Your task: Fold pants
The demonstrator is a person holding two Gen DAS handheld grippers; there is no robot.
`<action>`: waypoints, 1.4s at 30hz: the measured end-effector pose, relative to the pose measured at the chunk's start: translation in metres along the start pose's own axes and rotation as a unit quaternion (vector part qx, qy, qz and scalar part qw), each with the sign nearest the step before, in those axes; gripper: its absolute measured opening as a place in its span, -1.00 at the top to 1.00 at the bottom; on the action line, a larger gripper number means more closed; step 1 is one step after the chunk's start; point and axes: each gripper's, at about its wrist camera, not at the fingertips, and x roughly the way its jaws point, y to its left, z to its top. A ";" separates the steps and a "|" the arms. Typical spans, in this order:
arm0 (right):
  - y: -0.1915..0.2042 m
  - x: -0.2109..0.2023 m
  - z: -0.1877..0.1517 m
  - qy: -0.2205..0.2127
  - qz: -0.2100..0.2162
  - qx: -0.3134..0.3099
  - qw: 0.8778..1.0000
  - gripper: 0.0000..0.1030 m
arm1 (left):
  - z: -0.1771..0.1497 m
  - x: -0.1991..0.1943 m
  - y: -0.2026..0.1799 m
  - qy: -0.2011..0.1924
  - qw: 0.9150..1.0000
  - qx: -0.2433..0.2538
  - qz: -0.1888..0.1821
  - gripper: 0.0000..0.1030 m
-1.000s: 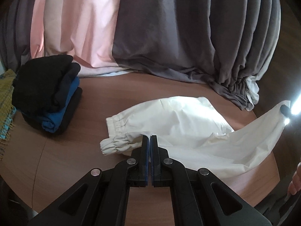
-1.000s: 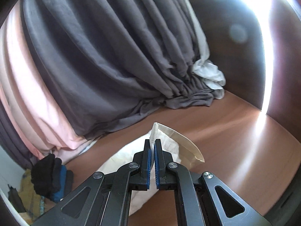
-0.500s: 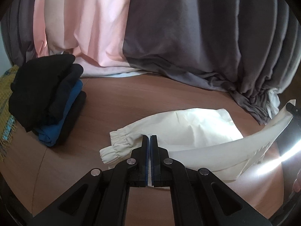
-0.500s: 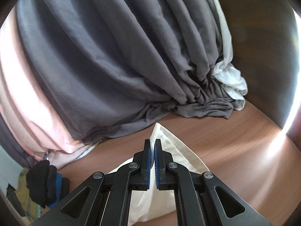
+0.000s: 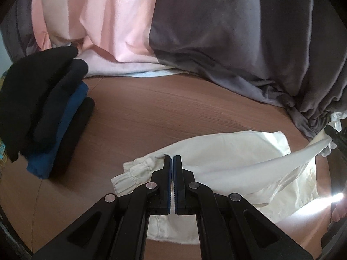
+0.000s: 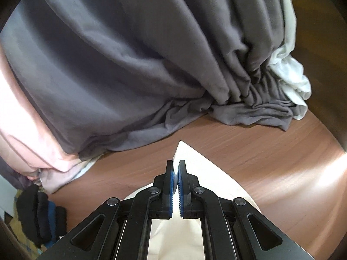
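Cream-white pants [image 5: 227,151] lie on the brown wooden table [image 5: 162,104], elastic waistband toward the left. My left gripper [image 5: 172,158] is shut on the pants just right of the waistband. My right gripper [image 6: 175,164] is shut on a leg-end corner of the pants [image 6: 190,158] and holds it off the table; its tip shows at the far right of the left wrist view [image 5: 334,133], with a band of fabric stretched up to it.
A stack of folded black and blue clothes [image 5: 43,112] sits at the table's left. Grey [image 5: 238,43] and pink [image 5: 97,21] drapes hang along the back and pool on the table. A white cloth [image 6: 290,80] bunches at the back right.
Both grippers have carried the held pants edge toward the back of the table; the raised leg corner has come lower and closer to the drapes.
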 end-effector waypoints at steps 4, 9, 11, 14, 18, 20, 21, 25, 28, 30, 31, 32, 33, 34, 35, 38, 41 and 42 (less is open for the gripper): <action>-0.001 0.032 0.004 0.022 -0.009 0.000 1.000 0.91 | 0.010 0.027 -0.004 0.020 1.000 0.001 0.005 0.92; -0.001 0.069 0.008 0.044 -0.018 0.003 0.999 0.91 | 0.024 0.054 -0.002 0.041 0.999 -0.002 0.010 0.92; 0.001 0.081 0.009 0.050 -0.021 0.003 0.999 0.91 | 0.028 0.061 -0.002 0.045 0.999 -0.002 0.013 0.92; 0.004 0.097 0.010 0.058 -0.025 0.001 0.998 0.91 | 0.033 0.074 0.001 0.056 0.998 -0.003 0.014 0.91; 0.008 0.117 0.011 0.071 -0.033 -0.003 0.997 0.90 | 0.035 0.087 0.001 0.065 0.998 -0.001 0.024 0.86; 0.009 0.125 0.011 0.077 -0.034 -0.005 0.996 0.87 | 0.037 0.089 -0.001 0.060 0.998 0.006 0.030 0.75; 0.010 0.128 0.010 0.084 -0.037 -0.012 0.996 0.71 | 0.039 0.087 -0.002 0.053 0.998 0.010 0.029 0.65; 0.016 0.123 0.011 0.070 -0.053 -0.050 0.995 0.21 | 0.043 0.071 -0.006 0.005 0.998 0.043 0.046 -0.01; 0.022 0.106 0.013 0.046 -0.058 -0.092 0.993 0.20 | 0.045 0.054 -0.010 -0.037 0.992 0.106 0.057 -0.09; 0.028 0.097 0.014 0.041 -0.046 -0.124 0.990 0.20 | 0.047 0.051 -0.009 -0.042 0.989 0.131 0.051 -0.09; 0.032 0.093 0.013 0.044 -0.037 -0.148 0.987 0.16 | 0.048 0.050 -0.008 -0.037 0.988 0.145 0.031 -0.09; 0.036 0.091 0.011 0.051 -0.024 -0.171 0.984 0.11 | 0.050 0.051 -0.008 -0.029 0.987 0.159 0.008 -0.09; 0.043 0.090 0.007 0.064 -0.010 -0.199 0.978 0.08 | 0.051 0.051 -0.010 -0.024 0.985 0.170 -0.006 -0.09; 0.048 0.090 0.004 0.073 -0.002 -0.214 0.974 0.08 | 0.051 0.055 -0.014 -0.022 0.981 0.192 -0.011 -0.09; 0.056 0.091 -0.001 0.087 0.013 -0.235 0.968 0.08 | 0.050 0.058 -0.017 -0.019 0.978 0.206 -0.005 -0.04; 0.078 0.094 -0.022 0.106 0.059 -0.276 0.954 0.08 | 0.044 0.074 -0.026 -0.001 0.970 0.244 -0.008 0.00; 0.097 0.105 -0.049 0.138 0.089 -0.324 0.932 0.08 | 0.039 0.090 -0.029 0.027 0.968 0.248 -0.020 0.03; 0.101 0.109 -0.056 0.145 0.093 -0.335 0.926 0.08 | 0.038 0.094 -0.030 0.031 0.968 0.249 -0.016 0.04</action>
